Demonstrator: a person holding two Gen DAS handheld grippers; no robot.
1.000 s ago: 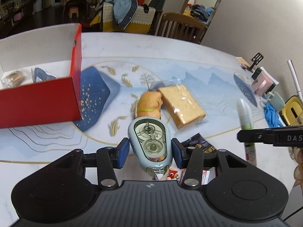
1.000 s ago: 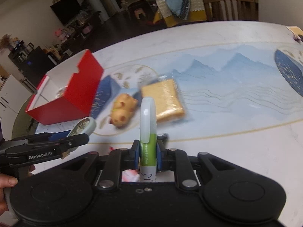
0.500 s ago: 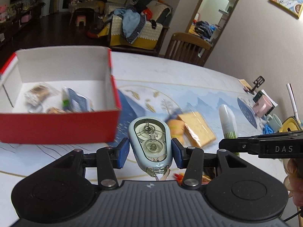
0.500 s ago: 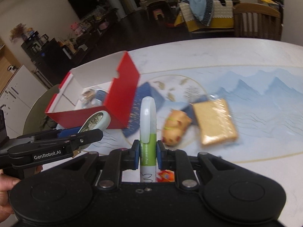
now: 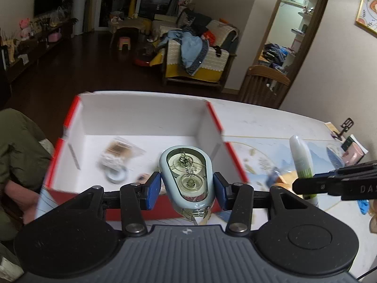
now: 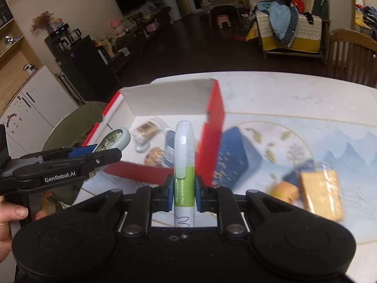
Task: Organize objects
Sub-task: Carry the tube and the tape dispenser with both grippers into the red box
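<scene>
The left gripper (image 5: 187, 186) is holding a pale blue correction tape dispenser (image 5: 187, 178) between its blue-padded fingers (image 5: 152, 189), which are closing snugly on the dispenser's two sides. The dispenser is hanging over the near wall of the red box (image 5: 232, 155), its rounded end pointing into the box's white interior. Inside the box, a small clear packet with something tan (image 5: 121, 149) is lying on the floor next to a pale ring-shaped item (image 5: 116, 175); both are blurred.

The right gripper (image 6: 183, 194) is gripping a white and green pen (image 6: 184, 165), its fingers (image 6: 169, 194) pressing narrowly on the green band of the barrel. The pen is pointing forward, its white cap reaching over the box's near right corner. In the right wrist view the left gripper (image 6: 94, 152) is showing at the left, carrying the dispenser (image 6: 114, 139) above the box's left side, and a hand (image 6: 9, 221) is appearing at the left edge.

On the bench (image 6: 294, 94), to the right of the box and well apart from it, a wrapped tan slab (image 6: 321, 193) is lying just beside an orange figure (image 6: 284, 189), both on the blue patterned mat (image 6: 329, 141)
</scene>
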